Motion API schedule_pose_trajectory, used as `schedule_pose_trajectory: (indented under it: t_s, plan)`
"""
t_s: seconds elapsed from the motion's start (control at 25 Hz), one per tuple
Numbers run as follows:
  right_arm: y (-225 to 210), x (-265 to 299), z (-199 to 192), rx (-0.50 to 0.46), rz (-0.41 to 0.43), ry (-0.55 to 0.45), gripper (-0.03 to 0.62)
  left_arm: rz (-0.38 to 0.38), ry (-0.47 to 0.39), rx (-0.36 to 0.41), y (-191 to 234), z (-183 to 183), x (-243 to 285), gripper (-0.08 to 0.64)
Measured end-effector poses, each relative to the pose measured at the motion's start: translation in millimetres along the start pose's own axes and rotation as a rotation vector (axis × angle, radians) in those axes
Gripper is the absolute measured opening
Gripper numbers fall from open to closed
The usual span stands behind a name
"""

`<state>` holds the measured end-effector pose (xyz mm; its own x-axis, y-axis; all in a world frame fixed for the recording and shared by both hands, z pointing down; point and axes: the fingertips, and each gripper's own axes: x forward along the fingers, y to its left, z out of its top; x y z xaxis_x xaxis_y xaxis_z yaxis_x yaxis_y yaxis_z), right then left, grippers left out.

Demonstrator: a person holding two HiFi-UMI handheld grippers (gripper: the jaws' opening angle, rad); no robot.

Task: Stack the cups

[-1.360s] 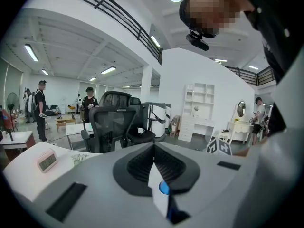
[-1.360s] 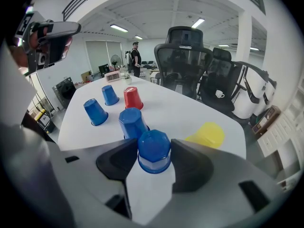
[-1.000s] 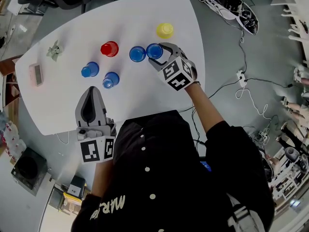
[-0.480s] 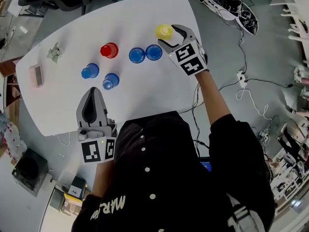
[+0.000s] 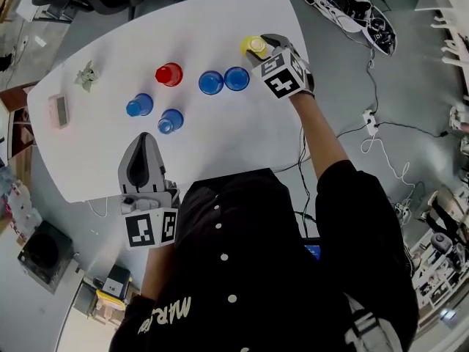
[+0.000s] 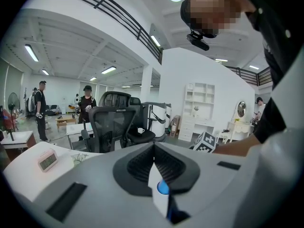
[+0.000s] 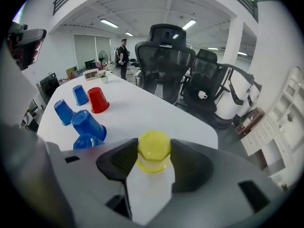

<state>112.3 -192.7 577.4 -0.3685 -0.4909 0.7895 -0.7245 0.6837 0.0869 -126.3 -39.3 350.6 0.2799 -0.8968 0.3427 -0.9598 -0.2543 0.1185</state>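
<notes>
Closing on yellow cup [image 7: 153, 155], right gripper [image 7: 154, 145] jaws pinch its sides; left gripper [image 6: 153, 146] jaws pressed together

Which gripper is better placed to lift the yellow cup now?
Right. The right gripper has just been closing its jaws on the yellow cup between them; the left gripper is shut at the near edge of the table.

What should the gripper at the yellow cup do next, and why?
Probably lift straight up. The right gripper has just been closing its jaws around the yellow cup, and the pads seem to touch both its sides, so it looks gripped. It must rise before it can go onto another cup.
</notes>
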Motion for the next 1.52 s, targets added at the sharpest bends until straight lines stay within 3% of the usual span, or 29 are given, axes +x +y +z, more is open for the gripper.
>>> schedule_pose_trajectory:
  t_s: [0.76, 1.08, 1.52]
  plan:
    - [28, -51, -37, 0.039, 0.028, 0.012, 0.218, -0.042, -0.054, 0.019, -13, 15, -2, 0.011]
    - [46, -52, -60, 0.040, 0.038, 0.047, 0.219, -0.046, -0.052, 0.021, -14, 14, -3, 0.011]
    - [50, -46, -64, 0.013, 0.033, 0.043, 0.221, -0.051, -0.050, 0.024, -19, 14, -3, 0.011]
